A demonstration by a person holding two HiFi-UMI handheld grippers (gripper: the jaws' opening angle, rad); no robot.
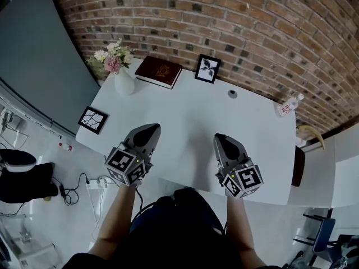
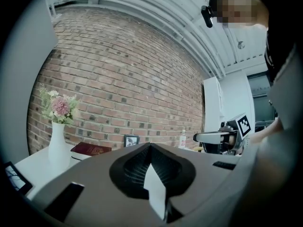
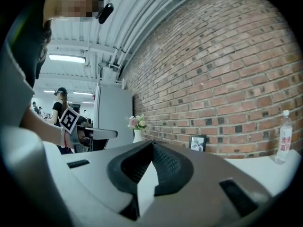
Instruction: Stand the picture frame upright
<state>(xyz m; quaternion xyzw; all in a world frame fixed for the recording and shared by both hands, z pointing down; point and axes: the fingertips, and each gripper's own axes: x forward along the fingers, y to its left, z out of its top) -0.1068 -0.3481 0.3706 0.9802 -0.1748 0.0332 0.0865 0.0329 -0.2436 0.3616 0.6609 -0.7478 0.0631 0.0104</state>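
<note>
Frame [image 1: 207,69] stands upright at the far edge of the white tabletop [image 1: 185,111], against a brick wall [image 1: 224,15], well ahead of both tools. A second frame [image 1: 92,120] apparently lies flat at the left corner, near the left tool [image 1: 152,129]. Left and right tool [image 1: 220,138] hover pressed together, empty. Vase [image 1: 124,82], book [image 1: 159,71] and bottle [image 1: 290,106] share the back.

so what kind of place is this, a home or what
Likely an office or lab with a staged home corner: a white table against a bare brick wall, dressed with a vase of flowers and a book, with strip lights overhead.
</note>
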